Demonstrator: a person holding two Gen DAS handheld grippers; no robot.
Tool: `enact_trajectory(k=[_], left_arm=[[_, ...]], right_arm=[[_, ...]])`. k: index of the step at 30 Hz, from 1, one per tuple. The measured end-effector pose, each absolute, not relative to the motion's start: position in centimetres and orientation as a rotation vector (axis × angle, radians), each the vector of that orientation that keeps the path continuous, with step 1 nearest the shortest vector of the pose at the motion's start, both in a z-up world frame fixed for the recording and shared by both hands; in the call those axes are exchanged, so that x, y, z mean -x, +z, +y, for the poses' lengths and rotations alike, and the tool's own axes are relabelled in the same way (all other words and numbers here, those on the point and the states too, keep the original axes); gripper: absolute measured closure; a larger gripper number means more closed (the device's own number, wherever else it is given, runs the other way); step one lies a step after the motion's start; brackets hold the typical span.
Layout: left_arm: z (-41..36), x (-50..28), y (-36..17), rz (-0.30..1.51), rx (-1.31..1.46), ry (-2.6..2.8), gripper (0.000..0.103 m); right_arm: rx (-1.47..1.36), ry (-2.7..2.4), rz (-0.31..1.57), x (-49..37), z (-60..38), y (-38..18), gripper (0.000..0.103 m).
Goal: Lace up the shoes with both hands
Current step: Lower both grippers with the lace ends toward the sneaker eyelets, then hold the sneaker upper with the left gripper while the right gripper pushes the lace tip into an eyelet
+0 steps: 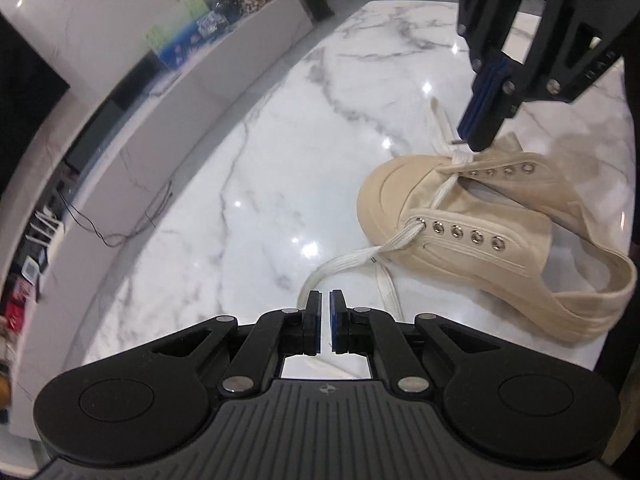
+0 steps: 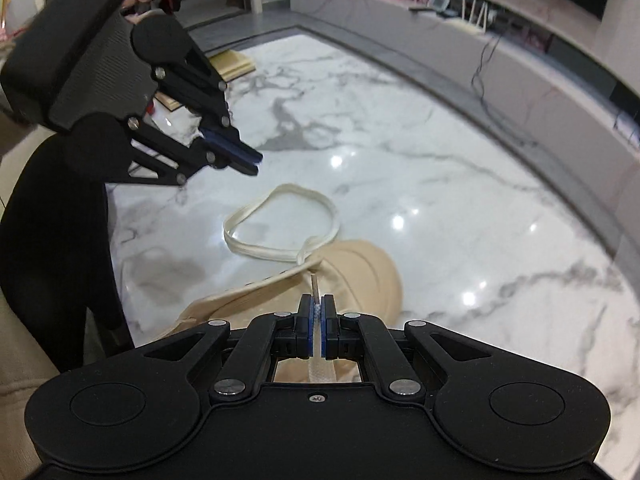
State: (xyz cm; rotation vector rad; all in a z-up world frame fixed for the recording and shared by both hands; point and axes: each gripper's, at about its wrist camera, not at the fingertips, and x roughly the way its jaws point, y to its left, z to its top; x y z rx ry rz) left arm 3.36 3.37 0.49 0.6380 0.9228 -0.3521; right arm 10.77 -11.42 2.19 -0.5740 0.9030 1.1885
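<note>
The right gripper [image 2: 318, 312] has its jaws clenched on the white lace [image 2: 319, 372], which runs between the blue pads with its stiff tip [image 2: 315, 286] poking out ahead of them. Just beyond that tip lies the cream shoe [image 2: 360, 276], resting on its sole on the white marble counter [image 2: 440, 200]. Seen from the left wrist, its rounded toe points away to the left and its heel opening lies to the right, so the long axis runs across the view, slightly tilted. Only the eyelet pair nearest the toe carries lace; the other metal eyelets [image 1: 476, 235] on both flaps are bare.

The left gripper [image 1: 325, 300] has its jaws nearly closed, a thin slit showing between the pads. Whether anything is pinched there cannot be told from its own camera; in the right wrist view the tips are closed and apart from the lace. The other lace end lies slack in a loop [image 2: 280, 224] on the counter, just ahead of and beneath those jaws, leading back to the front eyelet.

Farther out, a long low ledge [image 2: 520, 64] with boxes [image 1: 192, 28] and thin cables [image 1: 108, 232] borders the counter. A dark sleeve [image 2: 52, 240] sits behind the left gripper, and some flat boards [image 2: 234, 62] lie past it.
</note>
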Motion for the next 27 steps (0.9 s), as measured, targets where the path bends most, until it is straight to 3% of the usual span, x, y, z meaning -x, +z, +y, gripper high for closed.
enact_trajectory(k=[4, 14, 23, 27], left_arm=[[3.2, -3.2, 0.6, 0.913, -0.53, -0.419, 0.097], [1.1, -1.6, 3.0, 0.901, -0.296, -0.503, 0.071], [-0.1, -2.7, 1.1, 1.007, -0.218, -0.46, 0.071], [0.1, -2.6, 0.6, 1.027, -0.218, -0.437, 0.08]], right_arm=[[0.596, 1.215, 0.921, -10.9, -10.5, 0.7, 0.101], [0.638, 1.258, 0.935, -12.3, -10.2, -0.6, 0.101], [0.678, 1.269, 0.915, -11.7, -10.3, -0.5, 0.101], [0.684, 1.276, 0.916, -11.5, -10.1, -0.6, 0.101]])
